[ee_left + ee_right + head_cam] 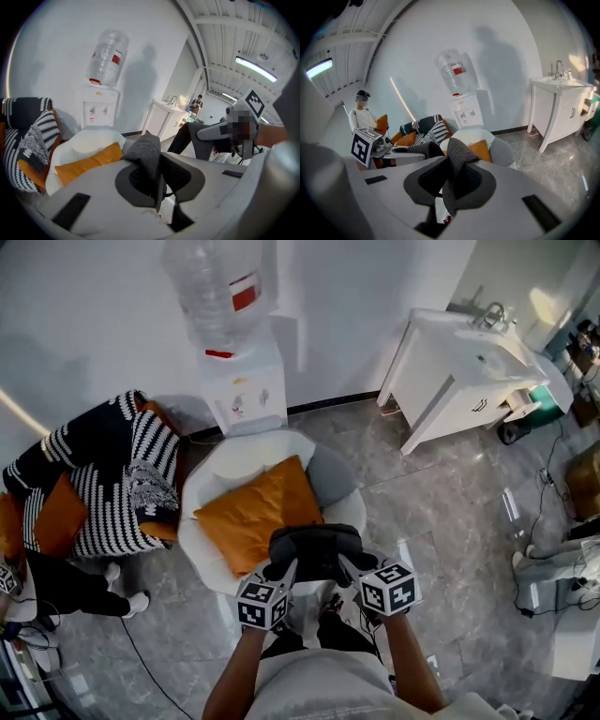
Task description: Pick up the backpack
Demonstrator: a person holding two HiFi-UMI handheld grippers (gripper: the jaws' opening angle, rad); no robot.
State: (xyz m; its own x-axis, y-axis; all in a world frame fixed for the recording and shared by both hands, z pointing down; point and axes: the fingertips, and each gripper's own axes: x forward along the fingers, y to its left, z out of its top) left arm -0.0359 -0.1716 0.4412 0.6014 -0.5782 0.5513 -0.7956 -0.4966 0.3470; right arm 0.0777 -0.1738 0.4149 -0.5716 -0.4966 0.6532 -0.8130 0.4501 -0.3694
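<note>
The backpack (pixel 314 549), a dark grey fabric bundle, hangs between the two claws in front of the person's torso. In the head view it overlaps the front rim of a white round chair (pixel 211 493) and the lower corner of the orange cushion (pixel 258 512) lying in that chair. Whether it touches the chair cannot be told.

Behind the chair, a white water dispenser (pixel 242 390) with an inverted bottle (pixel 211 277) stands against the wall. To the left is a sofa with a black-and-white striped cover (pixel 103 474). To the right, well apart, is a white vanity cabinet (pixel 459 381) with a sink. The floor (pixel 441 502) is grey stone tile. Nothing stands between the claws and the backpack.

The left claw (pixel 284 570) is narrow and clamped on a fold of the grey fabric (pixel 145 154). The right claw (pixel 349 565) is likewise narrow and clamped on a second fold (pixel 459 154). Both claws point obliquely downward and converge on the backpack from either side. Their marker cubes face up, and both forearms enter from the bottom edge of the head view.
</note>
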